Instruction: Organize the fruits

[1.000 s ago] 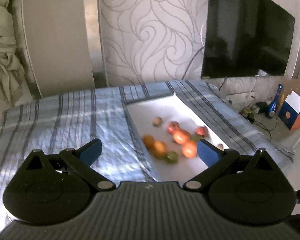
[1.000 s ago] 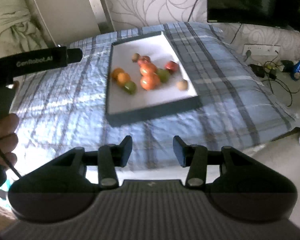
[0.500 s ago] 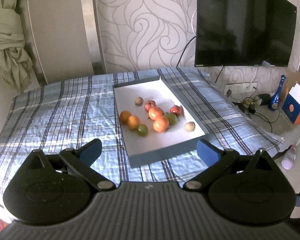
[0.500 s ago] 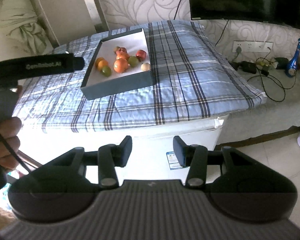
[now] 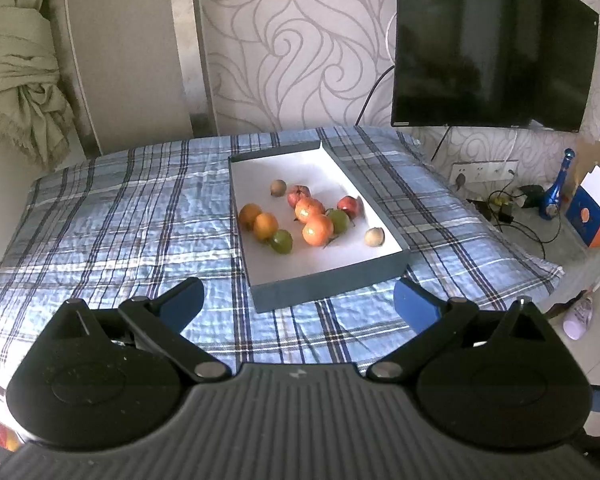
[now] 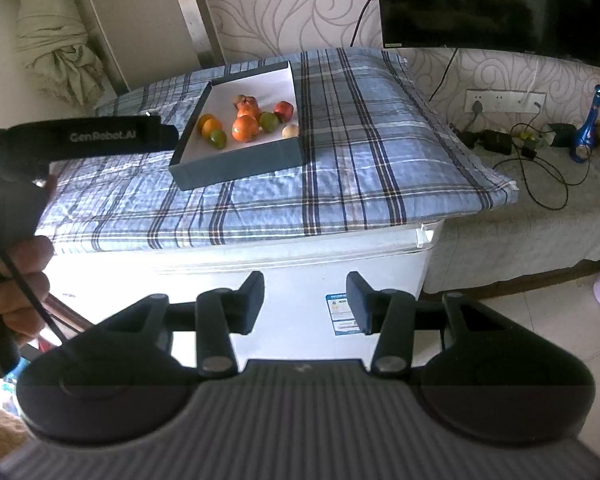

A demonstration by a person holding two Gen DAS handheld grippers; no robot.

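both grippers have pulled back from the box [image 5: 328, 280], left gripper [image 5: 298, 300] spread wide, right gripper [image 6: 305, 300] parted and empty, leaving the fruits [image 5: 308, 220] clustered inside, apparently done.

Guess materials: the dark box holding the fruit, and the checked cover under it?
Shallow dark blue-grey box with white inside: likely matte cardboard, given its thin straight walls, crisp corners and lack of gloss; rigid plastic can't be excluded. Blue plaid cover: woven fabric, probably cotton-like, matte, with puckered wrinkles and an edge that drapes over the white cabinet in the right wrist view.
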